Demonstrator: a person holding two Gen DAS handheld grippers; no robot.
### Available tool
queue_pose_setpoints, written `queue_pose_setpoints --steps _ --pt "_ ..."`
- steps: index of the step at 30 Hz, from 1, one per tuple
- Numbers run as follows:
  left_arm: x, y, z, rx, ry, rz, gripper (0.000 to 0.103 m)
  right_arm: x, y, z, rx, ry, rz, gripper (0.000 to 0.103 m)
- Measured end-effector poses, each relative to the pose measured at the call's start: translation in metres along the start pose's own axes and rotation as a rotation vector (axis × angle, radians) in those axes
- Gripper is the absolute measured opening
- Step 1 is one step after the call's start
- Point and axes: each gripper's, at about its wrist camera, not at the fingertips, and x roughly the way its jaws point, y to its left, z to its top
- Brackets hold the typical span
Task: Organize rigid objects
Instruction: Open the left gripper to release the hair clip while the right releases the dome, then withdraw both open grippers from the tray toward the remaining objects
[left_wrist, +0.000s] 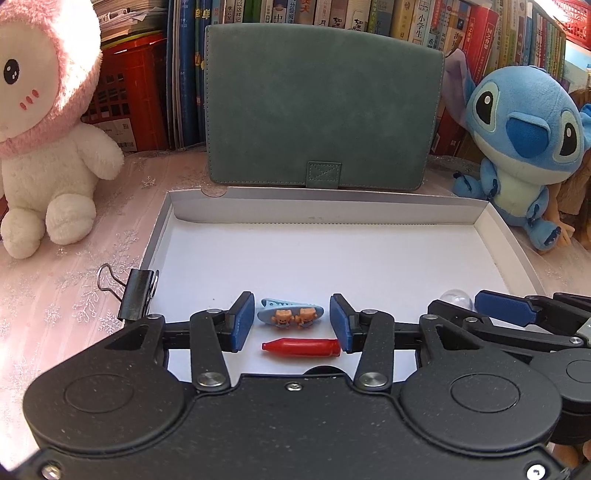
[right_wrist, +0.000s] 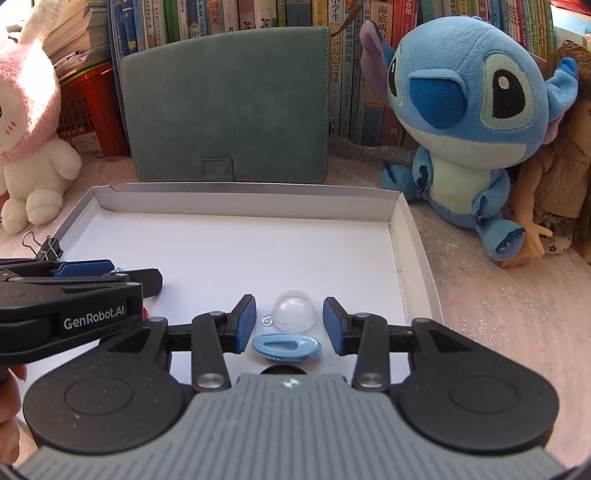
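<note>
A shallow white box (left_wrist: 332, 208) lies on the pink cloth. My left gripper (left_wrist: 291, 300) stands open over its near part. Between its blue pads lies a light-blue hair clip with two small bears (left_wrist: 290, 316), and neither pad presses on it. Just nearer lies a small red bottle-shaped piece (left_wrist: 301, 347). In the right wrist view my right gripper (right_wrist: 289, 300) is open too. A clear plastic dome (right_wrist: 294, 309) sits loose between its pads, and a light-blue oval clip (right_wrist: 286, 347) lies nearer. A black binder clip (left_wrist: 138, 295) grips the box's left rim.
A green suede case (left_wrist: 317, 107) stands against a row of books behind the box. A pink-and-white plush (left_wrist: 44, 147) sits at the left; a blue plush (left_wrist: 524, 129) and a doll (right_wrist: 554, 177) sit at the right. A red crate (left_wrist: 125, 92) stands at the back left.
</note>
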Motion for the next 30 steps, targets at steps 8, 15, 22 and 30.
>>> queue_pose_setpoints --steps 8,15,22,30 --pt "-0.039 0.011 -0.011 -0.002 -0.042 -0.039 0.065 -0.038 -0.006 -0.009 -0.016 -0.102 0.003 0.084" --pt "-0.086 0.015 -0.03 0.028 -0.135 -0.048 0.084 -0.084 -0.014 -0.029 -0.01 -0.212 0.054 0.09" --pt "-0.127 0.029 -0.065 -0.03 -0.188 -0.088 0.088 -0.129 -0.015 -0.062 -0.047 -0.3 0.073 0.096" --pt "-0.158 0.042 -0.114 -0.019 -0.222 -0.089 0.089 -0.16 -0.012 -0.106 -0.059 -0.348 0.112 0.099"
